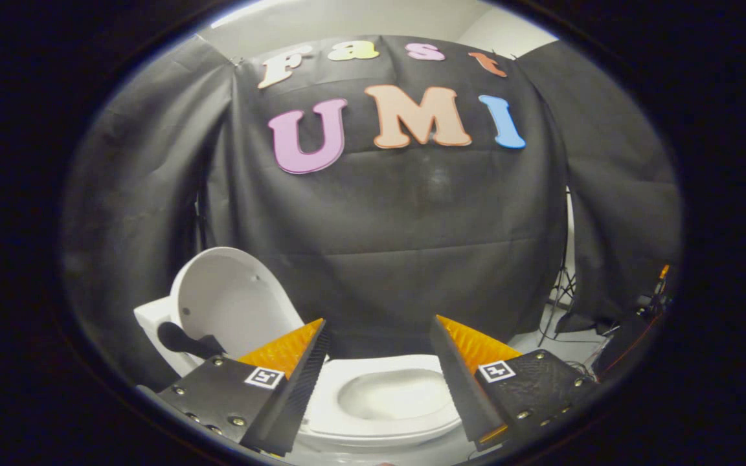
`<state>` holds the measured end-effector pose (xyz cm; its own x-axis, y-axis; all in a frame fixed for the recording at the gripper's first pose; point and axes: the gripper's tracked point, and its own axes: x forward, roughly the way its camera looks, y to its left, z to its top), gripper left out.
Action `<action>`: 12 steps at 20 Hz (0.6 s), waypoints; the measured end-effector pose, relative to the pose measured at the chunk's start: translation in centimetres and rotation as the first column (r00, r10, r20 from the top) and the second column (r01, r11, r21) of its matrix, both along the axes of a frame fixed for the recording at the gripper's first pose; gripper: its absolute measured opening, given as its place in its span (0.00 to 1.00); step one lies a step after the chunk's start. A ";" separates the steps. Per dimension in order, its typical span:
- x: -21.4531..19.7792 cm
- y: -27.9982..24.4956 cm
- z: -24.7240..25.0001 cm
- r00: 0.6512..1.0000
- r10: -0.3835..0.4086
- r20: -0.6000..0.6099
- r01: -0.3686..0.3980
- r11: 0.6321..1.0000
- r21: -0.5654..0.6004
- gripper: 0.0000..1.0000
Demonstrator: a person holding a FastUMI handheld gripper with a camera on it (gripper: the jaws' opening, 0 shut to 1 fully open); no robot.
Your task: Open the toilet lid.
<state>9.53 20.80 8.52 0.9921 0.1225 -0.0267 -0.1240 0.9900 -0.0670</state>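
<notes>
A white toilet stands below and just ahead of my fingers. Its lid (pixel 230 304) is raised upright, leaning back toward the white tank (pixel 153 320) beyond my left finger. The seat ring (pixel 386 424) lies down around the bowl (pixel 395 395), seen in the gap between the fingers. My gripper (pixel 378 329) hovers above the bowl, open wide, with nothing between its fingers and nothing touching them.
A black cloth wall hangs close behind the toilet. To the right, past my right finger, a light stand (pixel 561 291) and some cables and gear (pixel 638 317) rest on the pale floor. A dark object (pixel 182 340) lies against the tank.
</notes>
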 end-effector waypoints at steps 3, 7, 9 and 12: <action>0.7 -2.6 -1.1 0.999 -0.022 -0.024 0.022 1.000 0.005 0.93; 1.2 -4.2 -2.5 0.999 -0.028 -0.040 0.028 1.000 0.004 0.93; 1.4 -4.3 -3.1 0.999 -0.024 -0.046 0.024 1.000 -0.002 0.94; 1.8 -4.2 -4.0 0.998 -0.017 -0.064 0.016 1.000 -0.009 0.93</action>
